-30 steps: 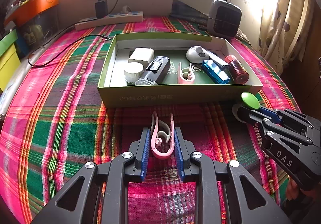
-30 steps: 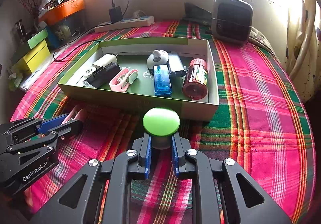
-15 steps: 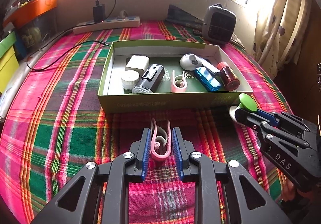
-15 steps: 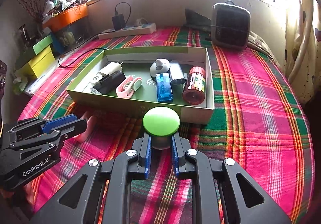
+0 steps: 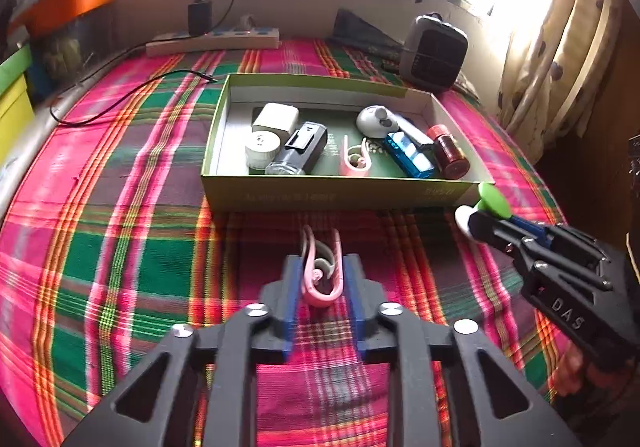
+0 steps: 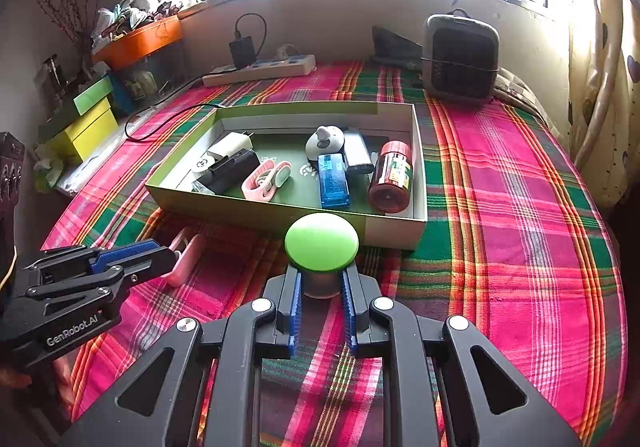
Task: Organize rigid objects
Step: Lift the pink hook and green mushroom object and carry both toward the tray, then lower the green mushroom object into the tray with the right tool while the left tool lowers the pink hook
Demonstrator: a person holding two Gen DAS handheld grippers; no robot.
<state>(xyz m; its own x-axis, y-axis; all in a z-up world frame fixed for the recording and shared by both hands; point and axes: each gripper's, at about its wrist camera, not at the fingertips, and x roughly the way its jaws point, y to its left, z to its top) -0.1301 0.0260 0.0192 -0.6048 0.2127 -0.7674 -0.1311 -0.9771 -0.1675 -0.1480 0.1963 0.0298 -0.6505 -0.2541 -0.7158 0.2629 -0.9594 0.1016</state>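
A pink clip point(image 5: 320, 293) lies on the plaid cloth between the blue pads of my left gripper point(image 5: 322, 261). The jaws are opening, with a thin gap on each side of the clip. The right wrist view shows the same left gripper point(image 6: 160, 255) and the pink clip point(image 6: 186, 255) low on the left. My right gripper point(image 6: 320, 287) is shut on the pale stem of a green-capped knob point(image 6: 321, 241), just in front of the green box point(image 6: 256, 209). The left wrist view has the right gripper point(image 5: 480, 223) and the knob point(image 5: 494, 201) at the box's near right corner.
The green box point(image 5: 340, 199) holds a second pink clip point(image 5: 354, 161), a blue case point(image 5: 408, 155), a red-capped bottle point(image 5: 450, 153), a black device point(image 5: 300, 149) and white items. A heater point(image 5: 434, 53) and a power strip point(image 5: 212, 41) stand behind it, and a cable point(image 5: 132, 95) trails at the left.
The left jaws have parted slightly from the pink clip they were pressing. The right gripper keeps its grip on the green-capped knob. Both hands stay almost where they were.
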